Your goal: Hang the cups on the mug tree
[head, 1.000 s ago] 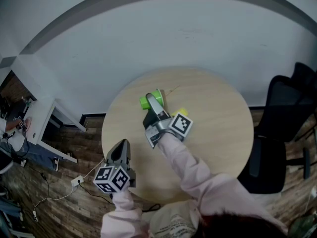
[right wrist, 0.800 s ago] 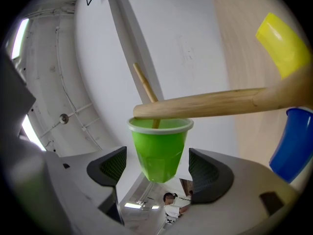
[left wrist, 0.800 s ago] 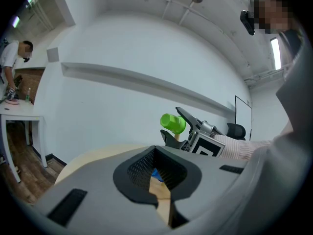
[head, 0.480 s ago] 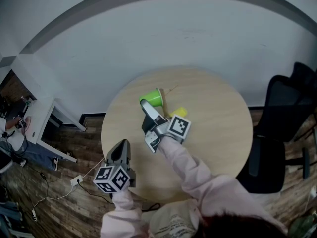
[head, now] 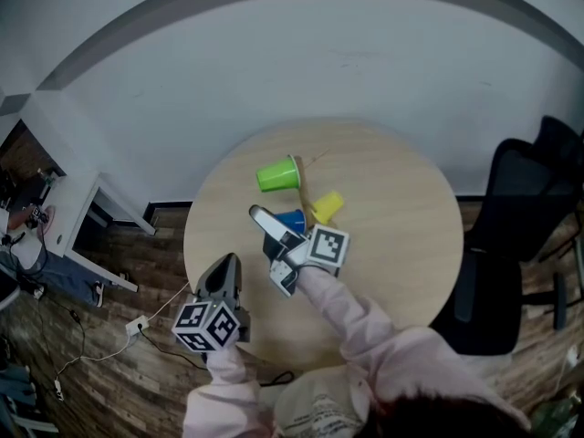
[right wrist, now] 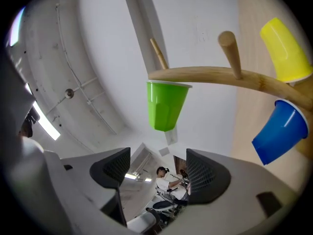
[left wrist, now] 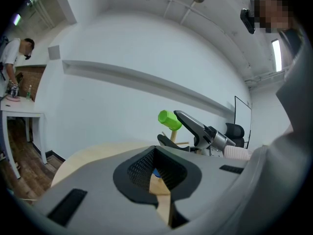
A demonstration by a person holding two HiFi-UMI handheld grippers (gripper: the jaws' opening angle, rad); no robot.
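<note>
A round wooden table (head: 401, 245) fills the middle of the head view, with a black office chair (head: 525, 235) just off its 3 o'clock edge. The wooden mug tree (head: 300, 182) stands on the table, toward 10 o'clock from the centre. My right gripper (head: 265, 226) reaches in from 5 o'clock and hovers just beside the tree, angled upward. Its jaws are spread and have just been closing a little. Nothing is between them, and the right gripper view shows only the far room through the gap. My left gripper (head: 223, 270) hangs at the table's 7 o'clock edge, well apart from the tree, its jaws drawn together on nothing. Three cups hang on the tree's pegs. The green cup (head: 276, 173) sticks out toward 9 o'clock from the trunk. The yellow cup (head: 327, 206) hangs toward 4 o'clock. The blue cup (head: 292, 220) hangs toward 6 o'clock, nearest my right gripper.
</note>
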